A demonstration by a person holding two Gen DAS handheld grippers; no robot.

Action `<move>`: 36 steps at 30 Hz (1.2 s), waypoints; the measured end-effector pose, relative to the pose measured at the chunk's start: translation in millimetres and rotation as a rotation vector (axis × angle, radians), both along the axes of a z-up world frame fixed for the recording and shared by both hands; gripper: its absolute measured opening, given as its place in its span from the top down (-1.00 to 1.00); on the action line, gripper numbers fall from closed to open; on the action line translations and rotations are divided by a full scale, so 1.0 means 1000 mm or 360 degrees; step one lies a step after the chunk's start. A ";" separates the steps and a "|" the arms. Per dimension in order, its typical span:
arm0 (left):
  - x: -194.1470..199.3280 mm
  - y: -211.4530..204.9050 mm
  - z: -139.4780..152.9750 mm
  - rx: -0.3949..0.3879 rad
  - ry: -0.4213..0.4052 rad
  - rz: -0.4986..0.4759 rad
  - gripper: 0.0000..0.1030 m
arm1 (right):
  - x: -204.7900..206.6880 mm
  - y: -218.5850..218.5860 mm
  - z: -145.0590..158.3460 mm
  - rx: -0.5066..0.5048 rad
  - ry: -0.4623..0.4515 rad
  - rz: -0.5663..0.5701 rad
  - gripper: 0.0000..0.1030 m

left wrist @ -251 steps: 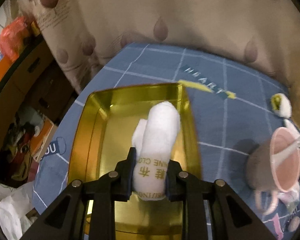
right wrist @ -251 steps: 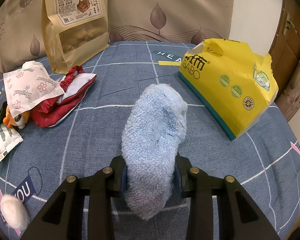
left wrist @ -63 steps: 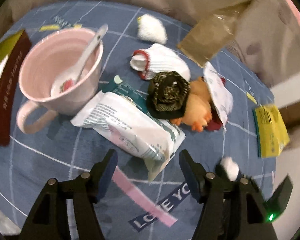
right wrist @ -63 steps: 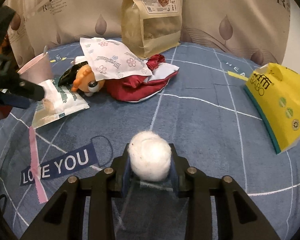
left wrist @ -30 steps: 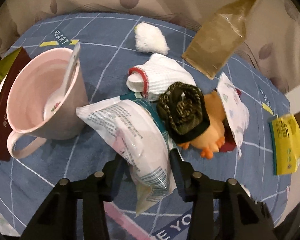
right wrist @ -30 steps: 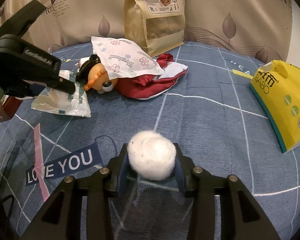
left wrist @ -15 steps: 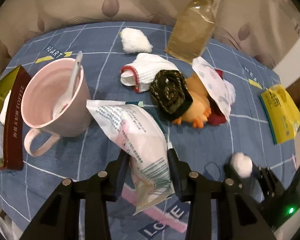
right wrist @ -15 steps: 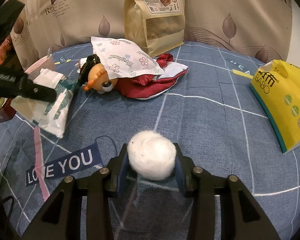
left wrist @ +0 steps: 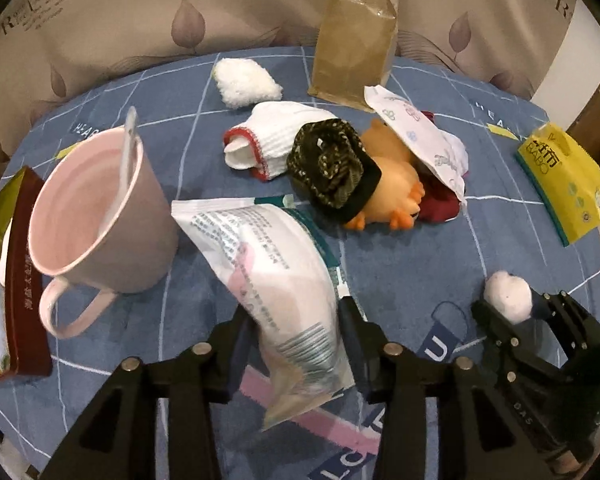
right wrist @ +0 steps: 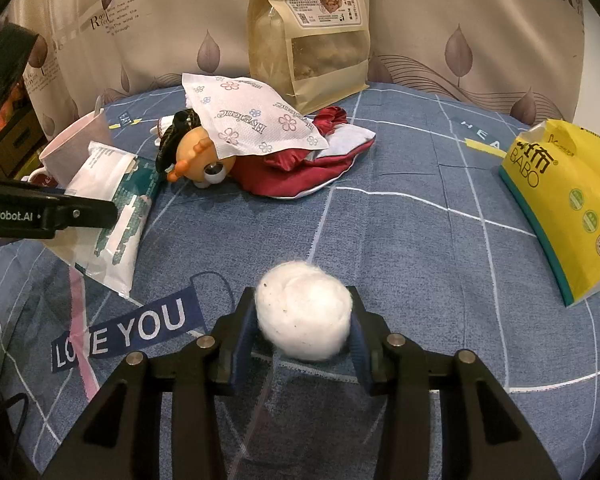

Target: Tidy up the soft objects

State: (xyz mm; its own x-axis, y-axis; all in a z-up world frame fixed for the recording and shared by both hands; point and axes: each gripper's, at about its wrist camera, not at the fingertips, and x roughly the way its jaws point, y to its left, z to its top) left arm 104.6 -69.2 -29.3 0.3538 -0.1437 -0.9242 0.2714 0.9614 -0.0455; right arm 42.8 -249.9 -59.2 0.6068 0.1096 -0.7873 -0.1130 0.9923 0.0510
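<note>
A puffy white packet (left wrist: 276,272) with green print stands between the pads of my left gripper (left wrist: 296,332). Both pads touch its sides while the jaws are opening. In the right wrist view the same packet (right wrist: 112,184) hangs tilted beside the pink mug, its lower corner near the cloth. My right gripper (right wrist: 302,332) is shut on a white cotton ball (right wrist: 302,316), held just above the blue tablecloth. That ball (left wrist: 507,296) and the right gripper (left wrist: 508,308) also show at the left wrist view's lower right.
A pink mug (left wrist: 96,216) with a spoon stands left of the packet, beside a brown box (left wrist: 24,280). Behind lie an orange doll (left wrist: 392,184), a red-trimmed white sock (left wrist: 276,140), a fluffy white piece (left wrist: 246,82), a kraft bag (left wrist: 356,32) and a yellow tissue pack (right wrist: 560,200).
The left gripper has rolled and shifted sideways with the packet, which now stands away from the doll and closer to the mug. The right gripper and cotton ball have stayed put.
</note>
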 end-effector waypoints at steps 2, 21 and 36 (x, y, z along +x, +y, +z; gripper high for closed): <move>0.002 -0.002 -0.007 0.0007 0.0019 0.0003 -0.12 | 0.000 0.000 0.000 0.0003 0.0000 0.0000 0.21; 0.009 -0.008 -0.014 -0.0004 -0.0017 -0.0043 -0.02 | 0.000 0.002 -0.001 0.0001 -0.0002 -0.0001 0.16; -0.019 -0.002 0.024 -0.0002 -0.0060 -0.0165 -0.01 | 0.000 0.001 -0.001 0.0002 -0.0003 -0.0004 0.15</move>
State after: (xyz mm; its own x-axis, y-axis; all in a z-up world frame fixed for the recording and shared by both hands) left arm 85.2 -70.9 -5.0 0.3717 -0.1827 -0.9102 0.3712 0.9279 -0.0347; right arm 42.7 -248.4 -60.4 0.6084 0.1089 -0.7861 -0.1106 0.9925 0.0518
